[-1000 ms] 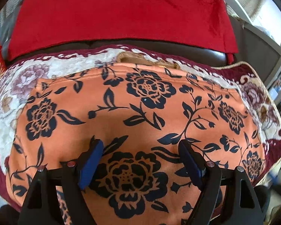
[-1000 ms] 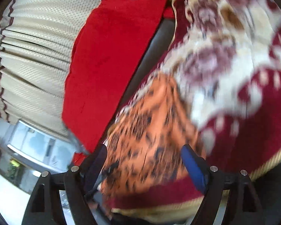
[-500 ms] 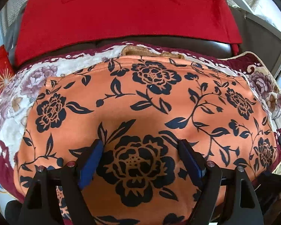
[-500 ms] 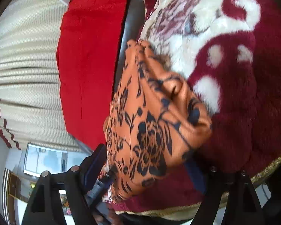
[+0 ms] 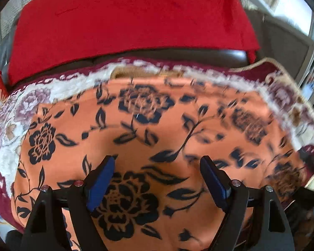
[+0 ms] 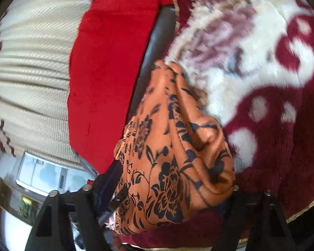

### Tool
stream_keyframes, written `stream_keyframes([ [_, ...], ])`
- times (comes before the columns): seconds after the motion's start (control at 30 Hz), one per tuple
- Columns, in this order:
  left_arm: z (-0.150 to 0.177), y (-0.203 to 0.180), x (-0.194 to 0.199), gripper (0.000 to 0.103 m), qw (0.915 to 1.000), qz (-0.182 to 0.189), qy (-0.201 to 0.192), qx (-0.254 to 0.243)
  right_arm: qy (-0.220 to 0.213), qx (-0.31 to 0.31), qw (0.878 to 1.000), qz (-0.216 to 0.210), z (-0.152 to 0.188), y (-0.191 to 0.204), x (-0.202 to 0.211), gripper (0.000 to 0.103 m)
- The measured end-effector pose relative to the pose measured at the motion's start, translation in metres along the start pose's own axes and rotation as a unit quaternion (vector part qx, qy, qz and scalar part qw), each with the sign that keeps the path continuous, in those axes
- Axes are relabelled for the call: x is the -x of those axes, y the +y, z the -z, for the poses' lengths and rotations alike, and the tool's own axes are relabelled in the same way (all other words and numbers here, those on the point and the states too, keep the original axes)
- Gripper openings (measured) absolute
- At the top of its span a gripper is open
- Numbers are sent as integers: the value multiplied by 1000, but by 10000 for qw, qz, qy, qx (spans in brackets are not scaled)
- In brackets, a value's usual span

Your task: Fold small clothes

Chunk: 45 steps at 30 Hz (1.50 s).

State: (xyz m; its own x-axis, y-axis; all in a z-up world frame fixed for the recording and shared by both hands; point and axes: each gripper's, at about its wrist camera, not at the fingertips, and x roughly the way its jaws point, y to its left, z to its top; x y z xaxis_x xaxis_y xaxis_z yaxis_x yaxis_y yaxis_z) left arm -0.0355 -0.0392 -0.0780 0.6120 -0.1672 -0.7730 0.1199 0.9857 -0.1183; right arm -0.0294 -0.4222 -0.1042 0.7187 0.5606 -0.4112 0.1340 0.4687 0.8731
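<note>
The left tongs (image 5: 157, 171) hung over an orange garment (image 5: 148, 138) printed with dark blue-black flowers and leaves, their blue pads (image 5: 100, 183) spread wide and apart with nothing pinched between them. The garment lay spread flat, its right half blurred. Beneath it showed a plush blanket (image 5: 12, 129) in maroon and cream with mauve blossoms and a tan corded edge at the right. A tan strip of fabric (image 5: 131, 72) peeked out just past the garment's far edge. Beyond that ran a dark leather-like seat edge (image 5: 198, 55), with a red cloth (image 5: 125, 14) draped above it.
</note>
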Motion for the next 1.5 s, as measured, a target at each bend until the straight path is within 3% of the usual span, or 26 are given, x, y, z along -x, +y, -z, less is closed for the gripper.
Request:
stream_keyframes([
  [0.07,1,-2,-10,83,9998,-59,168,-92,43,163,9998,135,-2,2,-4,64],
  [0.1,5,-2,-22,84,9991,-65,389,-157,115,169,9996,203,-2,0,-8,51],
  [0.13,11,-4,-26,87,9991,-122,260,-302,210,155,9991,347,-2,-4,-14,27],
  [0.2,13,-10,-24,88,9989,-129,139,-428,309,231,9971,650,-2,-11,-21,13],
  [0.23,12,-10,-23,88,9990,-117,185,-393,305,271,9968,688,-2,-12,-19,11],
  [0.3,6,-9,-16,88,9991,-106,319,-241,239,392,9955,829,-1,-10,-16,12],
  [0.43,0,1,2,88,9997,-212,23,-76,198,244,9972,679,0,-7,-12,16],
  [0.53,10,8,-24,90,9985,-341,415,76,82,265,9984,488,-2,6,-2,18],
  [0.63,9,4,-20,90,9987,-398,317,20,156,339,9971,669,-4,11,-11,30],
  [0.83,6,18,-10,90,9991,-206,302,219,239,137,9960,851,-4,5,-23,30],
  [0.9,9,25,-14,90,9988,-85,355,326,256,130,9954,910,-5,6,-23,37],
  [0.93,12,27,-18,90,9987,-39,379,334,258,125,9954,916,-5,7,-24,48],
  [1.0,17,27,-21,90,9993,8,276,253,239,155,9963,817,-7,13,-27,59],
  [1.07,18,29,-20,90,9994,63,235,250,262,419,9933,1042,-7,25,-34,53],
  [1.1,18,31,-20,90,9993,128,233,276,310,645,9906,1168,-7,34,-38,25],
  [1.13,19,32,-18,90,9990,206,232,313,322,809,9872,1338,-6,43,-41,15],
  [1.27,17,67,1,90,9920,844,181,924,81,1674,9745,1492,-4,110,-42,13],
  [1.37,18,112,28,90,9832,904,-157,1579,-54,2771,9510,1371,22,184,-51,13],
  [1.4,20,127,36,90,9789,976,-240,1780,-58,3202,9382,1313,37,210,-59,13],
  [1.5,26,172,52,90,9598,1348,-417,2427,229,4099,9051,1110,89,253,-89,13],
])
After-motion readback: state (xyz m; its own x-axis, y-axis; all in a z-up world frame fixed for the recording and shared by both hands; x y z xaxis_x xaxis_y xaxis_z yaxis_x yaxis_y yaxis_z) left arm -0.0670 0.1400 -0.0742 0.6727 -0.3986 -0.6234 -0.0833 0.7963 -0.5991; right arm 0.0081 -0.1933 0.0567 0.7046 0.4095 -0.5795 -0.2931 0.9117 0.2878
